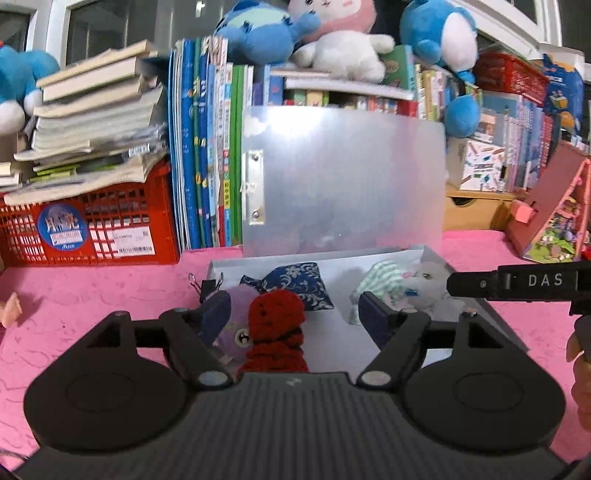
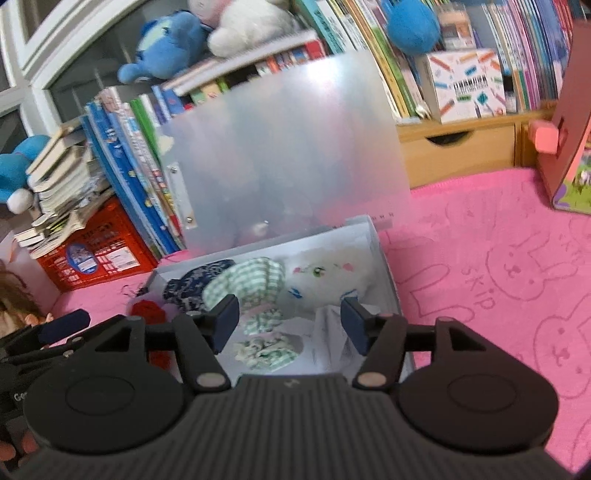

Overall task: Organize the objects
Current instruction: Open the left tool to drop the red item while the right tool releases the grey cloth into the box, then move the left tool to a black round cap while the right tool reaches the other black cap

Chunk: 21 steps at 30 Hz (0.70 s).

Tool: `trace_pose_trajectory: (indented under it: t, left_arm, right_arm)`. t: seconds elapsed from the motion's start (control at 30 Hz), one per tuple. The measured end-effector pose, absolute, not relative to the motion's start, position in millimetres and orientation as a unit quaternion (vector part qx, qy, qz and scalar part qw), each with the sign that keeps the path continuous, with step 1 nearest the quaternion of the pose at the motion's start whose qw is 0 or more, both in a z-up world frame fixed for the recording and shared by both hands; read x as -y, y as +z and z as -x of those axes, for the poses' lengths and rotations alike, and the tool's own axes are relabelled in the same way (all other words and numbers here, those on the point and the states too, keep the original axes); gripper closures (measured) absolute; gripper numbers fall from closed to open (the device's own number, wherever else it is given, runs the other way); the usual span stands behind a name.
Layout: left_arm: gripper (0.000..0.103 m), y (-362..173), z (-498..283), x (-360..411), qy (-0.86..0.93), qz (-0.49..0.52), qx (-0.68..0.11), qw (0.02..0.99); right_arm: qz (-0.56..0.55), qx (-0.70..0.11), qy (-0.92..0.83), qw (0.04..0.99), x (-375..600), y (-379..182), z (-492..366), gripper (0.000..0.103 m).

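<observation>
Apparently most is done: the soft toys [image 2: 325, 273] are seen lying inside the box [image 2: 388, 266] on the pink bench; both hand-held grippers [image 1: 293, 314] [image 2: 290, 319] are released, nothing grasped, the lid [image 1: 343, 177] left upright

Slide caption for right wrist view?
Open right claw above a lidded box of soft toys on pink cloth.

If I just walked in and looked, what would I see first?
Probably the bright pink mat with bunny drawings that covers the table. In the middle sits an open grey box, its frosted lid standing up at the back, with small soft toys inside, such as a red knitted toy and a white plush. Blue stuffed animals sit on the books behind.
</observation>
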State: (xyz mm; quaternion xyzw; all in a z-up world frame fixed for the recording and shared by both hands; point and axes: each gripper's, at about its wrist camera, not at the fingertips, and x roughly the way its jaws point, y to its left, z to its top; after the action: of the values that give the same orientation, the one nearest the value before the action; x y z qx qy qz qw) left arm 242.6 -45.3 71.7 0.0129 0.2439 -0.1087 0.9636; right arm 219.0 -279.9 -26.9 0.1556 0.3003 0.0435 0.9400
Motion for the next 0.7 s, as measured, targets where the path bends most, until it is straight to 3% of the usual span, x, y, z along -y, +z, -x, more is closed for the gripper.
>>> trace_pose_trajectory:
  t: [0.7]
  left_arm:
    - [0.021, 76.9, -130.4, 26.6, -0.165, -0.014, -0.217, 0.962]
  right_arm:
    - [-0.105, -0.253, 0.119, 0.954, 248.2, -10.4, -109.7, 0.025]
